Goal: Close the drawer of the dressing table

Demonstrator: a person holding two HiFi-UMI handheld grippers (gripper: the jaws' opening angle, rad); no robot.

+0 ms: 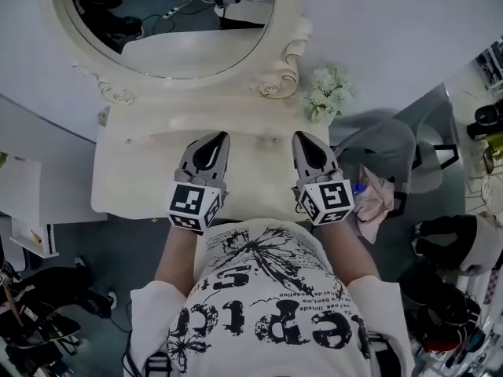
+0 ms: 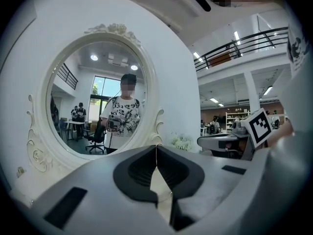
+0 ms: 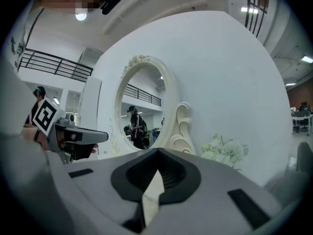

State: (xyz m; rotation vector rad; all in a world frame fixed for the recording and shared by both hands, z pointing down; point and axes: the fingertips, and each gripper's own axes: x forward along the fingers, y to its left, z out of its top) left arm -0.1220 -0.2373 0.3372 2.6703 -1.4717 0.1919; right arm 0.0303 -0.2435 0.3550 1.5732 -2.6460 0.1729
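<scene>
On the left, our left arm (image 1: 177, 251) reaches forward from the short white sleeve, and it is bare. It holds the left gripper (image 1: 221, 137) up in the air over the dressing table (image 1: 141, 175). The gripper lies almost flat and points at the big round mirror (image 1: 169, 26). Its marker cube (image 1: 192, 204) sits at the back, close to our belly. In the left gripper view, the two fingers (image 2: 139, 168) are pressed together at the tip and pinch nothing. We see the mirror right behind them.

In the middle is the cream table top. It lies below both grippers, and neither one touches it. The drawer belongs to this table. We cannot see its front from up here, because the table top covers it.

On the right, our right arm (image 1: 347, 250) reaches forward in the same way. The right gripper (image 1: 299, 137) is about level with the left one and just beside it, with a gap between them. It also lies almost flat and points at the curly edge of the mirror frame. In the right gripper view, its fingers (image 3: 176, 170) are pressed together too, with nothing between them.

Further right, white flowers (image 1: 327, 93) stand at the corner of the table. A grey chair (image 1: 389, 144) with a pink cloth (image 1: 376, 201) on it stands beside the table.
</scene>
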